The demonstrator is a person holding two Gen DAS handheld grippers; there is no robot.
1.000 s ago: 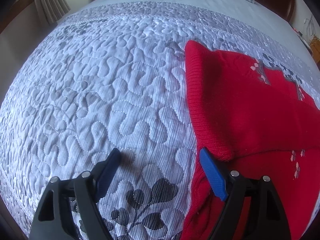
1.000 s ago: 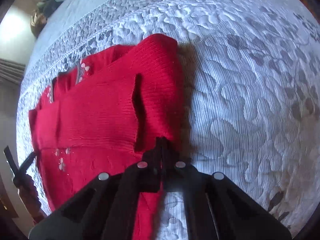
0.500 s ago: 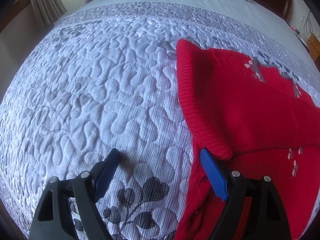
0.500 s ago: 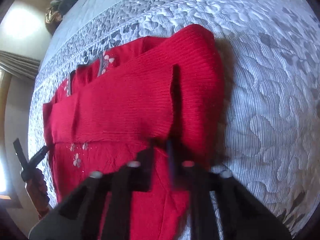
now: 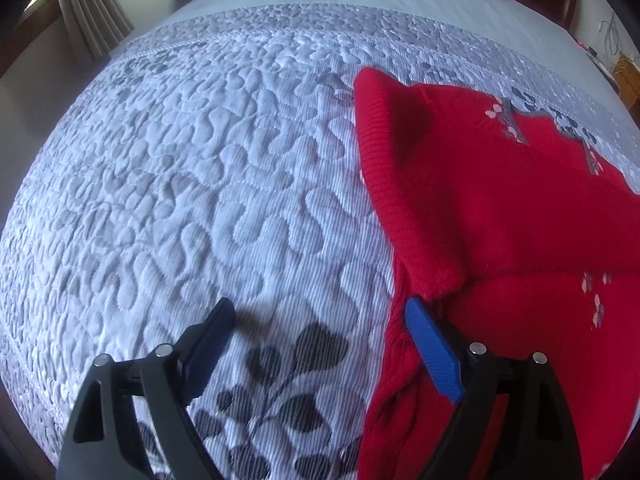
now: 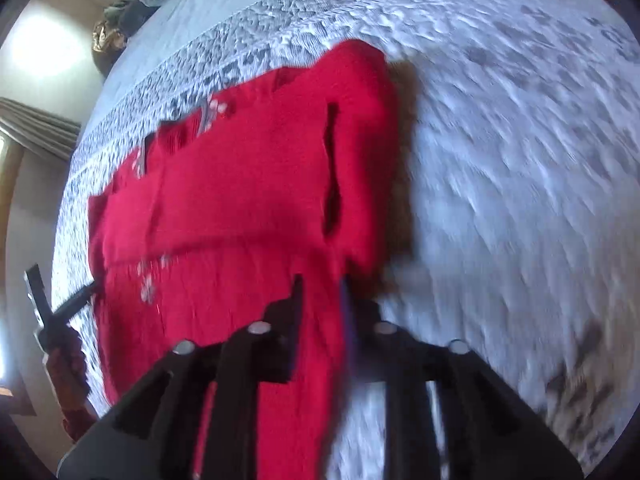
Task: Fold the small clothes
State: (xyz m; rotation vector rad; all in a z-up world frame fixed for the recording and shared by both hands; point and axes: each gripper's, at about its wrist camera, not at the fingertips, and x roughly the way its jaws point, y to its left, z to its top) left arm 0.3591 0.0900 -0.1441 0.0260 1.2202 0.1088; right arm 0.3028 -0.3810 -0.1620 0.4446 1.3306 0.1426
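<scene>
Down low at 6 o'clock: left gripper (image 5: 320, 322) wide open, holding nothing. Right gripper (image 6: 320, 292) opening a little, nothing pinched. Farther, toward 2 o'clock: red sweater (image 5: 500, 200) folded flat on gray quilt (image 5: 200, 180). No boxes, no words.

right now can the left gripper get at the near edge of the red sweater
Probably yes. The left gripper hangs wide open over the quilt, one finger already at the red sweater edge, and nothing lies between; a small sideways shift should do it.
</scene>
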